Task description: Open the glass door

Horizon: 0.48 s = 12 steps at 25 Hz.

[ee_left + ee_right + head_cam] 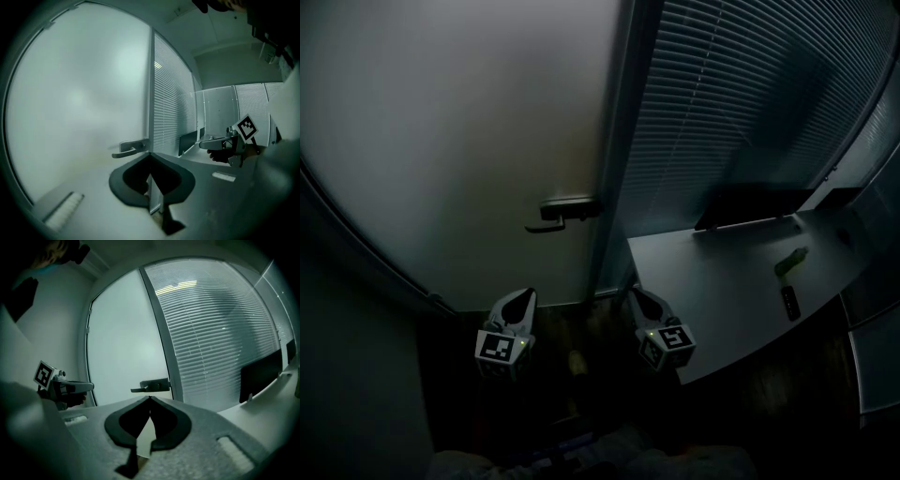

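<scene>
1. Near: left gripper (523,300) and right gripper (637,295) are both clenched, tips meeting, nothing held.
2. Far: handle (565,211) untouched at the right edge of the glass door (459,141) — approach step.
3. Next: one gripper's jaws must part, then clamp the lever.

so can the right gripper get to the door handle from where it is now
Probably yes. In the right gripper view the door handle sits just above the shut tips of the right gripper, with nothing between them. The desk lies off to its right, clear of that path.

Dark small desk object (789,302), unidentifiable
</scene>
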Each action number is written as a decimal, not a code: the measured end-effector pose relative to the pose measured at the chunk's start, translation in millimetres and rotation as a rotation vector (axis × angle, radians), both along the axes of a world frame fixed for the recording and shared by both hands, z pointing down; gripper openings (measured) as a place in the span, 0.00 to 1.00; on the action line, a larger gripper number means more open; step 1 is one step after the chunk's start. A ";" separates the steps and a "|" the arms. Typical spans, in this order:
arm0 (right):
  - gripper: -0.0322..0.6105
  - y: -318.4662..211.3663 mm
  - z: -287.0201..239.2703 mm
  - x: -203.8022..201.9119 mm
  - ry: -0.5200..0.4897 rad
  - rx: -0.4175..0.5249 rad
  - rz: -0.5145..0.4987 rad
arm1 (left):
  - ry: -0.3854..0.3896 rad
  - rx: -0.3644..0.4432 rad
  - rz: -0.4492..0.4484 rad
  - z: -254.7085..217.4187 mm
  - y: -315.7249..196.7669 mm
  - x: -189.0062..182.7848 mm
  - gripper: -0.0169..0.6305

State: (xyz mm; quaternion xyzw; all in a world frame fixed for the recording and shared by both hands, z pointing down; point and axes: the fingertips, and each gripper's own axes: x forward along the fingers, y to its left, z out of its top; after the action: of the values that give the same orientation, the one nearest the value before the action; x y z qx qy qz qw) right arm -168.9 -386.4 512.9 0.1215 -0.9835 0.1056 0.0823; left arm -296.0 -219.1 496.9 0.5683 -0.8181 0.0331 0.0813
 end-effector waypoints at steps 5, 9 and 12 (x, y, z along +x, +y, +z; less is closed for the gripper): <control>0.05 -14.0 3.0 -20.4 0.020 -0.005 -0.003 | -0.031 -0.001 0.028 -1.0 -20.3 -24.5 0.03; 0.05 -25.1 12.2 -30.5 0.038 -0.006 0.000 | -0.066 -0.022 0.018 3.9 -33.9 -42.0 0.03; 0.05 -30.7 18.9 -36.0 0.049 -0.014 0.002 | -0.101 -0.049 0.024 9.6 -42.2 -51.5 0.03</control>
State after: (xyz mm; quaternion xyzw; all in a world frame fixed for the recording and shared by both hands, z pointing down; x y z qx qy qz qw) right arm -204.9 -417.0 531.8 0.1246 -0.9803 0.1096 0.1069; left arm -347.5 -261.3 506.5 0.5734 -0.8133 0.0827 0.0535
